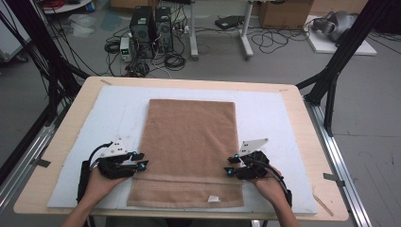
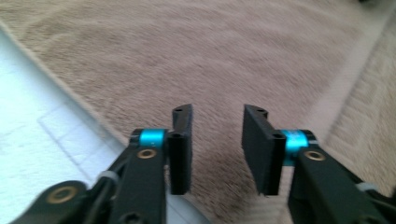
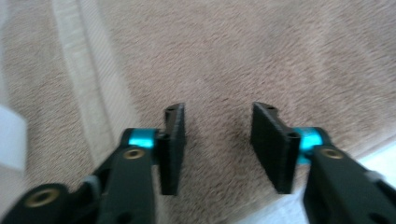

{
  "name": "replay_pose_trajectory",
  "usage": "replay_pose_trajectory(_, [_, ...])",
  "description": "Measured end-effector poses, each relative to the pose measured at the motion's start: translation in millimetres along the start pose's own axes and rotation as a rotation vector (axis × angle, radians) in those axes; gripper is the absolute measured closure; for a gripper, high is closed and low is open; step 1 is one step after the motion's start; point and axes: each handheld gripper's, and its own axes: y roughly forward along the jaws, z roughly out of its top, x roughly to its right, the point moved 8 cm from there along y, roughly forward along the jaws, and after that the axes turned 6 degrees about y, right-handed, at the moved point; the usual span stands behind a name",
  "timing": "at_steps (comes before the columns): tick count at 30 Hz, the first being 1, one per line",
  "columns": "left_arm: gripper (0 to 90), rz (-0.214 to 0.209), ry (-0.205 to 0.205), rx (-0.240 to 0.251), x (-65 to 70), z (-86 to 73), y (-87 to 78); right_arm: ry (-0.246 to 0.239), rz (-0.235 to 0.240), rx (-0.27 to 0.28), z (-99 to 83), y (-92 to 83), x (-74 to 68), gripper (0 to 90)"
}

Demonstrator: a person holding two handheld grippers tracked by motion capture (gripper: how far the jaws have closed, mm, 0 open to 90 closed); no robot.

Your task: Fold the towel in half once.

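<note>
A brown towel [image 1: 189, 142] lies flat on a white mat [image 1: 265, 109], with a woven band and a small white label [image 1: 213, 199] near its front end. My left gripper [image 1: 140, 160] rests at the towel's left edge, just above the band. In the left gripper view its jaws [image 2: 218, 112] stand apart over the towel's pile [image 2: 233, 56], with the towel's edge running beneath them. My right gripper [image 1: 230, 166] sits at the towel's right edge. Its jaws [image 3: 219, 108] are also apart, over the towel [image 3: 261, 51], and nothing is pinched between the pads.
The mat covers most of a light wooden table [image 1: 302, 123]. Black frame posts [image 1: 340, 56] rise at the table's far corners. Computer towers [image 1: 151, 28] and cables lie on the floor beyond the far edge.
</note>
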Motion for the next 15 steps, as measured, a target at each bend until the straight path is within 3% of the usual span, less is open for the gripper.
replay_pose_trajectory(3, [68.3,-0.015,0.001,-0.031,2.8,-8.3,6.7,-0.011,0.004,-0.015,-2.6,4.5,-1.8,64.3])
replay_pose_trajectory(11, [83.0,0.020,0.015,-0.031,3.2,-7.7,8.8,0.003,0.001,0.003,-3.0,6.8,0.2,76.6])
replay_pose_trajectory(15, [86.1,0.012,-0.010,-0.025,1.1,-6.9,6.9,0.013,-0.001,-0.004,-0.1,6.4,-0.2,83.3])
